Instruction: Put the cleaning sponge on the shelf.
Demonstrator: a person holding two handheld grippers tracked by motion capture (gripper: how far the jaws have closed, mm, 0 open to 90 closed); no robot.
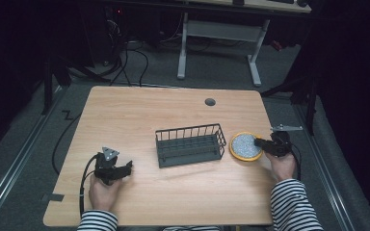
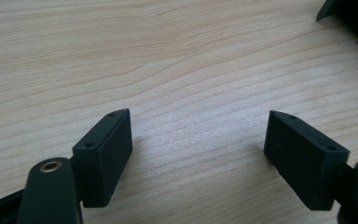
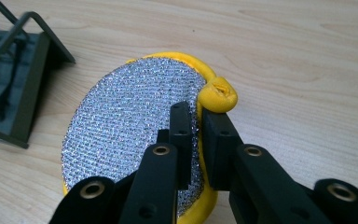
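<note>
A round yellow scouring pad with a silver mesh face (image 1: 244, 146) (image 3: 130, 121) lies flat on the wooden table (image 1: 173, 115), just right of a dark wire basket (image 1: 190, 145) (image 3: 14, 84). My right gripper (image 1: 260, 142) (image 3: 196, 116) is shut on the pad's right rim, and the yellow edge is pinched up into a fold (image 3: 218, 95) beyond the fingertips. My left gripper (image 1: 125, 169) (image 2: 198, 140) rests on the table at the front left, jaws wide open with bare wood between them.
A grey cable hole (image 1: 210, 102) sits near the table's far edge. A white desk frame (image 1: 219, 43) and cables stand on the floor beyond. A corner of the basket (image 2: 349, 14) shows at the top right of the left gripper view.
</note>
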